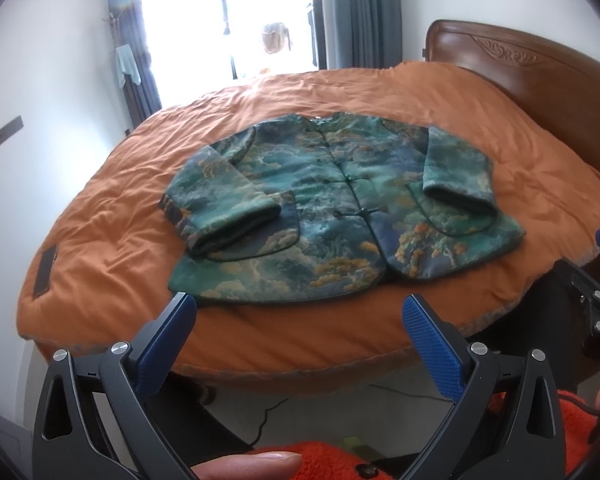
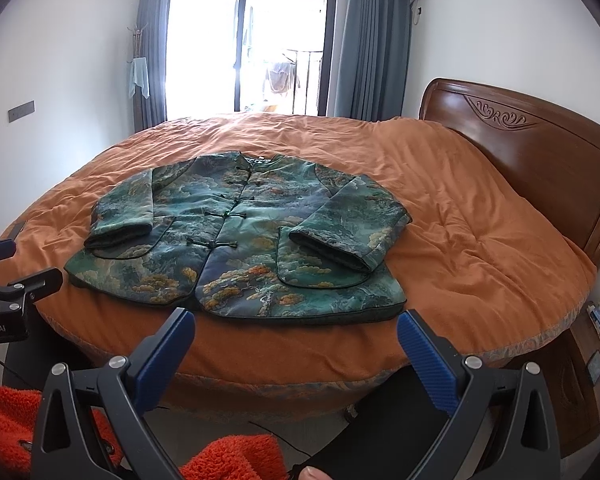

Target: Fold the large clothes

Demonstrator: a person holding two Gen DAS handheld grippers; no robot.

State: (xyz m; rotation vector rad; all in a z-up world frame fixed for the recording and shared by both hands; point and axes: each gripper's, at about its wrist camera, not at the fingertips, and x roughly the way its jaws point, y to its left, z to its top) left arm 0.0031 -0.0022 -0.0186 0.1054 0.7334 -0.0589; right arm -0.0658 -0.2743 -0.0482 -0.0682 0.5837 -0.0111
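A green padded jacket [image 1: 331,200] [image 2: 244,240] with orange tree print and knot buttons lies flat, front up, on the orange quilt [image 1: 300,92] [image 2: 459,208]. Both sleeves are bent over its front, cuffs toward me. My left gripper [image 1: 300,312] hovers open just short of the jacket's hem, off the bed's near edge. My right gripper [image 2: 296,326] is open too, held before the hem's right half. Nothing lies between either pair of blue fingers. The right gripper's body [image 1: 595,300] shows at the left wrist view's right edge, and the left gripper's body [image 2: 16,296] at the right wrist view's left edge.
A carved wooden headboard [image 2: 539,152] stands at the right. A bedside cabinet [image 2: 587,364] with small items sits beyond the bed's right corner. A window with grey curtains [image 2: 363,40] is behind the bed. An orange fuzzy sleeve [image 2: 228,456] and cables on the floor are below.
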